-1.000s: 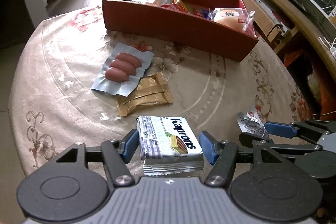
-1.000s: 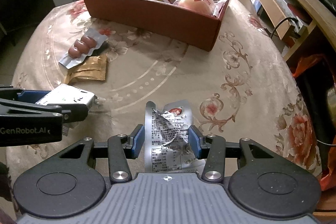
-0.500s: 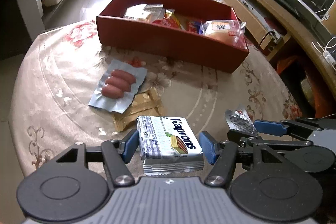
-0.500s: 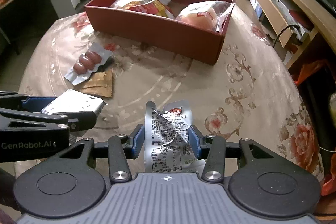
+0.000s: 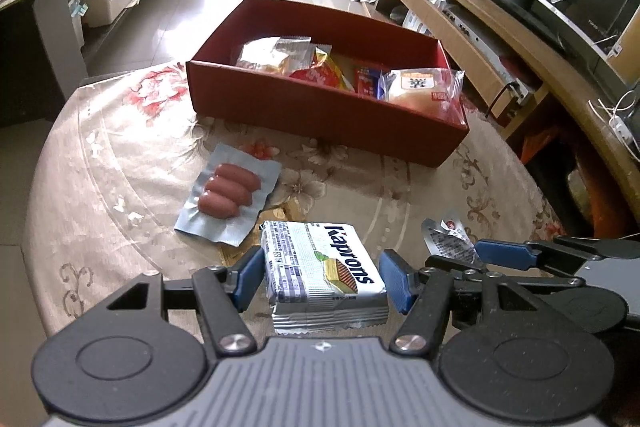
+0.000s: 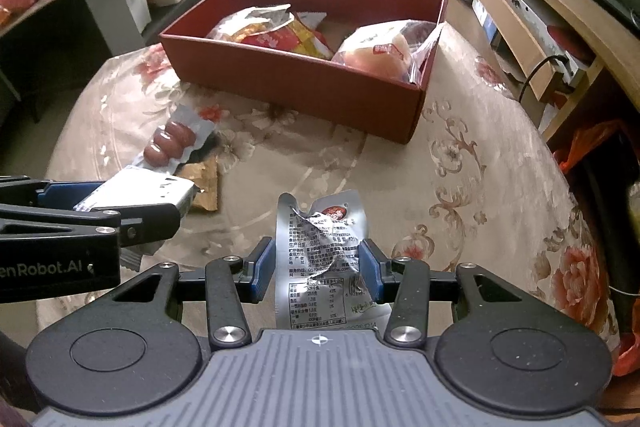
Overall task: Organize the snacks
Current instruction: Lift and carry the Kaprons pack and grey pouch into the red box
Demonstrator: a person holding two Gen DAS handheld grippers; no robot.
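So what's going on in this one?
A person is sorting snacks with two handheld grippers. The left gripper grips a Kaprons wafer pack; the right gripper grips a crumpled silver packet. Both are held above the table, short of the red box. A sausage pack and a brown packet lie on the table.

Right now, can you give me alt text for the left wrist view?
The left gripper holds a Kaprons wafer pack above a floral-clothed table. Ahead lie a sausage pack and an open red box of snacks. At right, the right gripper holds a crumpled silver packet.
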